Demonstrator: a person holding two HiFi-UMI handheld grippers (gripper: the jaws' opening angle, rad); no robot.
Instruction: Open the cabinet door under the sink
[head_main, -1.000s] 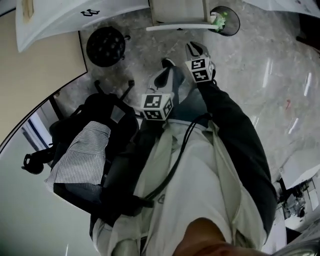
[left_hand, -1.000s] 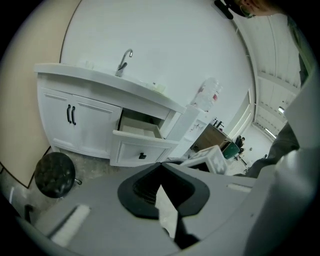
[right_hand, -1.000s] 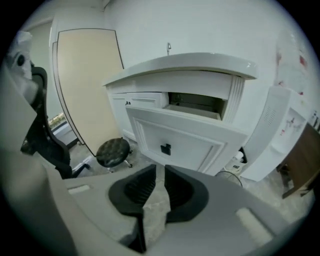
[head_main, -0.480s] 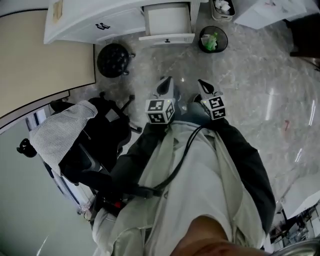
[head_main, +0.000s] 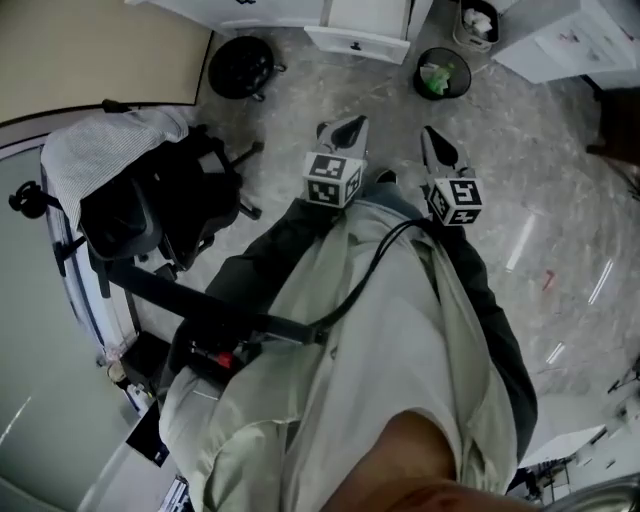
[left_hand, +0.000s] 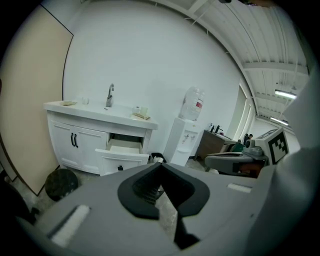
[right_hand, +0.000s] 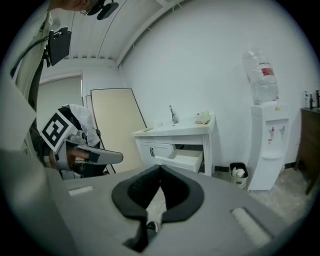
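Grey jaws of the left hand-held gripper (left_hand: 160, 165) and right hand-held gripper (right_hand: 159, 168) press together, pinching nothing.

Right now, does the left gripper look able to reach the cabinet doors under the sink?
Probably not yet: the left gripper, jaws shut, hangs well short of the cabinet doors. Bare floor lies between, so nothing blocks a step closer.

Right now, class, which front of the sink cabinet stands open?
The drawer, which is pulled well out from its frame. The two doors to its left both sit flush and shut.
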